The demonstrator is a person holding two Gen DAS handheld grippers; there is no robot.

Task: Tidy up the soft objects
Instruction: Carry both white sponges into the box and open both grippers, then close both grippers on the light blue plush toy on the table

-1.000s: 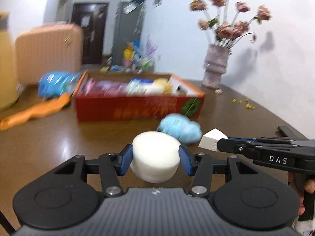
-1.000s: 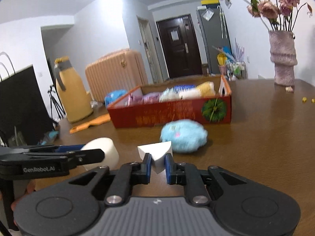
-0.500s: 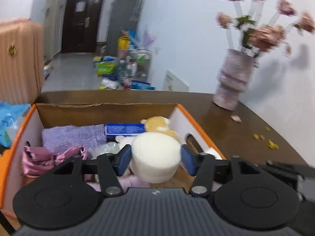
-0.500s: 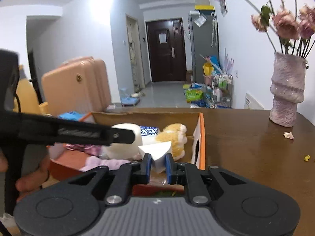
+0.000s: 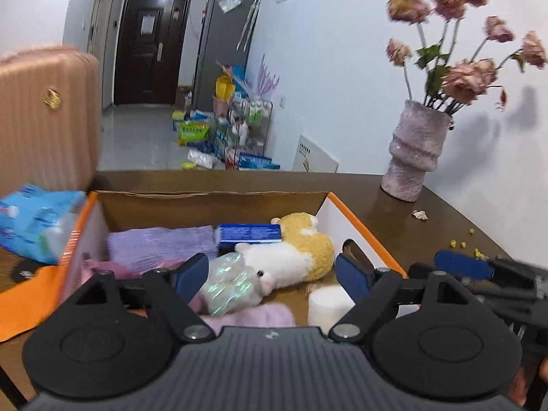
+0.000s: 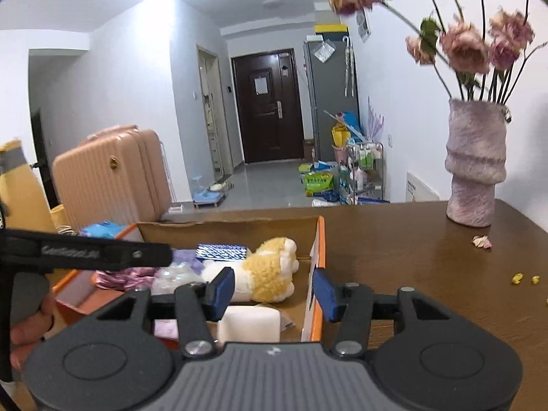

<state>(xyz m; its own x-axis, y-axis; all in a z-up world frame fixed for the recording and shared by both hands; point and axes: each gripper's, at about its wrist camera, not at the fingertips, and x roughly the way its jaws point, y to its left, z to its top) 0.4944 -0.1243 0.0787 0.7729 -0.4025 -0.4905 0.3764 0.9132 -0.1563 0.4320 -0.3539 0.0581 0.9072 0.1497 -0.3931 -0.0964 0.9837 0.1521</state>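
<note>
Item: white sponge [image 5: 328, 303], probably light, soft and springy, best pinched across its round sides, lay released in the cardboard box [image 5: 212, 202] on the desk [image 6: 411, 250], beside the plush toy [image 5: 291, 253]; left gripper [image 5: 272, 274] and right gripper [image 6: 274, 289] fingers were spread, empty.

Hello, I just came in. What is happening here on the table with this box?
A person is sorting soft things into a cardboard box with two handheld grippers. Both the left gripper and the right gripper hang open over the box and hold nothing. A white round sponge lies in the box beside a plush toy, a purple cloth and a blue packet.
</note>
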